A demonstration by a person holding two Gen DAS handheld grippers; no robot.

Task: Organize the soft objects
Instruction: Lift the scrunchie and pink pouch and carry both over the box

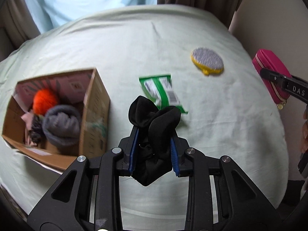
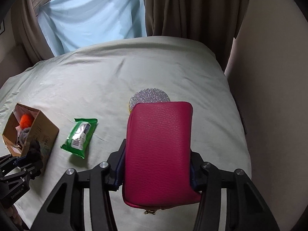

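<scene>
My left gripper (image 1: 154, 132) is shut on a crumpled black sock (image 1: 154, 119) and holds it above the bed, right of the open cardboard box (image 1: 94, 115). The box holds an orange pompom (image 1: 45, 101), a rolled grey cloth (image 1: 61, 127) and other soft items. My right gripper (image 2: 157, 152) is shut on a pink leather pouch (image 2: 159, 150), held above the bed; the pouch also shows in the left wrist view (image 1: 271, 73). The left gripper with the sock shows in the right wrist view (image 2: 28, 154) beside the box (image 2: 44, 132).
A green wipes pack (image 1: 161, 90) (image 2: 80, 134) lies mid-bed. A round yellow-rimmed glitter disc (image 1: 207, 60) (image 2: 150, 96) lies farther right. The pale green bedsheet (image 1: 115, 48) ends at curtains behind and a wall on the right.
</scene>
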